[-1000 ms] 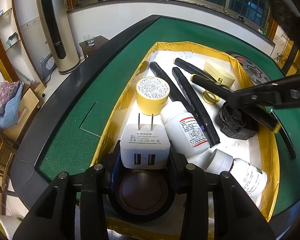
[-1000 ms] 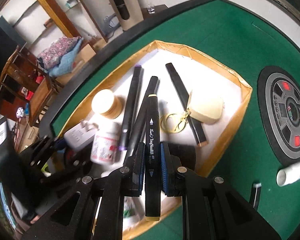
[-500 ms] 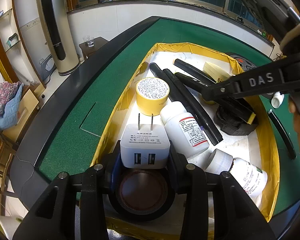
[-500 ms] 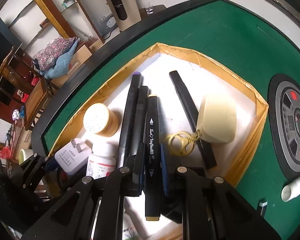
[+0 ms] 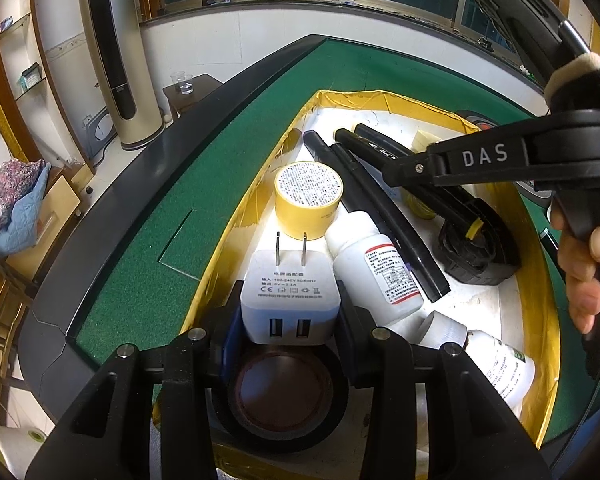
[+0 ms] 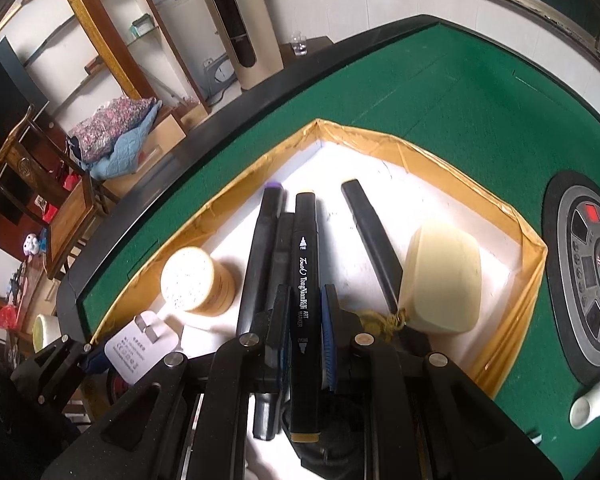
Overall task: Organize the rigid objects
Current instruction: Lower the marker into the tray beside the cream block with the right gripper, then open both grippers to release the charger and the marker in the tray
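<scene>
My left gripper (image 5: 290, 316) is shut on a white USB wall charger (image 5: 290, 292), held low over the near end of the yellow-rimmed tray (image 5: 236, 216), above a black tape roll (image 5: 286, 396). My right gripper (image 6: 305, 320) is shut on a black art marker (image 6: 305, 280) with a yellow end cap, held low over the tray (image 6: 534, 280) beside two other black markers (image 6: 262, 248). In the left wrist view the right gripper (image 5: 384, 160) reaches in from the right over the markers (image 5: 380, 208).
The tray also holds a yellow tape roll (image 5: 306, 200), white bottles (image 5: 374, 264), a cream case with key ring (image 6: 444, 276) and a black ring-shaped object (image 5: 480, 244). A round control panel (image 6: 592, 264) and a white tube (image 6: 596, 400) lie on the green felt.
My right gripper has moved forward and down into the tray with the marker, which now lies alongside the other markers. My left gripper has not moved.
</scene>
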`<state>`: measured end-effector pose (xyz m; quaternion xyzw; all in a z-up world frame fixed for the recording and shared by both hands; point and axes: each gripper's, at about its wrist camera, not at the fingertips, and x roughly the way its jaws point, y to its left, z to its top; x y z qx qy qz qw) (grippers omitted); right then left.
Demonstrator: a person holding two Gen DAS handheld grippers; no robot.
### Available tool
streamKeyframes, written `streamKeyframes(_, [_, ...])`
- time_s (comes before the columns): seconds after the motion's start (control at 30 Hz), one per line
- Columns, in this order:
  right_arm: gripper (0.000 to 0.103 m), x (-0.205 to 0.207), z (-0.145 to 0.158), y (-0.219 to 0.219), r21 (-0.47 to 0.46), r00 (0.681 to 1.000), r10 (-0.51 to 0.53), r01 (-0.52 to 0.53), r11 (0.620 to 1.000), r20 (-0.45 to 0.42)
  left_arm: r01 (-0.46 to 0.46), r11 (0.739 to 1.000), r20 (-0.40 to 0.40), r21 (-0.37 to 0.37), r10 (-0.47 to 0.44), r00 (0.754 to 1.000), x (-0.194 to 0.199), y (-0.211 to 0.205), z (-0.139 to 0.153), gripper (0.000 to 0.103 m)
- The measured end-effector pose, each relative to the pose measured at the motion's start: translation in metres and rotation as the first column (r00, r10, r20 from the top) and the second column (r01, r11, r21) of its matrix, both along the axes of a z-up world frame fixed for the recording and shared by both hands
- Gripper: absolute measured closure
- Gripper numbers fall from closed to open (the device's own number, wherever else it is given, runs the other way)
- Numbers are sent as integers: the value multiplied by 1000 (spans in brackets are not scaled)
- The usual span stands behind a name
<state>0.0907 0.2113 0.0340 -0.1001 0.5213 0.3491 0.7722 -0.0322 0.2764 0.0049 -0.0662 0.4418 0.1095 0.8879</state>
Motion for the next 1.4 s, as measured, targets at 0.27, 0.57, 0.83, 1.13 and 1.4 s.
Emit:
streamKeyframes(0.27, [90, 0, -2, 2, 15, 1000, -6, 5, 1000, 27, -9, 1000, 5, -3, 9, 1000, 3, 1, 0, 65])
streamKeyframes(0.57, [90, 1, -1, -3, 21, 999, -12, 11, 1000, 31, -9, 1000, 3, -2, 9, 1000, 5, 1, 0, 65])
streamKeyframes(0.83, [90, 1, -2, -2, 14, 999, -9, 9, 1000, 36, -7, 1000, -6, 3, 7, 1000, 9, 1, 1, 65])
streamKeyframes(1.13, [90, 1, -3, -5, 19, 999, -12, 11, 1000, 31, -9, 1000, -8, 7, 10, 1000, 11, 0, 0, 65])
streamKeyframes(1.4, [84, 2, -3, -9, 40, 999, -28, 28, 999, 15, -12, 1000, -9, 4, 12, 1000, 11, 0, 0, 65])
